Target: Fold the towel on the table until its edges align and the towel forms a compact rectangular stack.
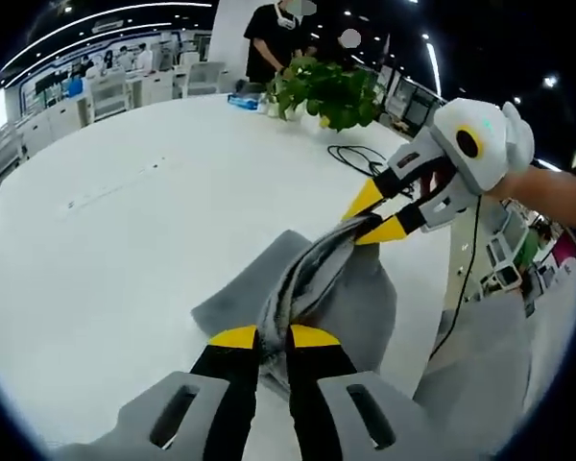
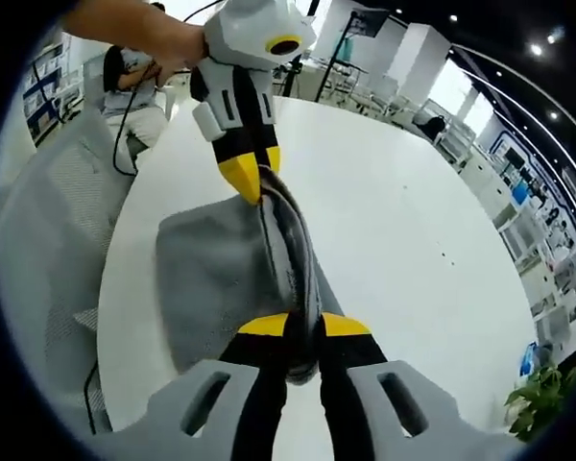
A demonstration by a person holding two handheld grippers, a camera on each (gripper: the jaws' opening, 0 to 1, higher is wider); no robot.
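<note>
A grey towel (image 1: pixel 350 288) lies on the white table (image 1: pixel 125 221), bunched into a raised ridge between the two grippers. My left gripper (image 1: pixel 274 338) is shut on one end of that ridge, its yellow tips pinching the cloth. My right gripper (image 1: pixel 382 216) enters from the right, shut on the ridge's far end. In the right gripper view the towel (image 2: pixel 211 279) spreads flat to the left while its gathered edge runs from my right gripper (image 2: pixel 305 327) up to the left gripper (image 2: pixel 253 182); both are closed on the fabric.
A potted green plant (image 1: pixel 331 91) and a black cable (image 1: pixel 360 158) sit at the table's far side, where a person (image 1: pixel 278 38) stands. A grey mesh chair (image 2: pixel 48 250) stands by the table edge. More desks fill the room behind.
</note>
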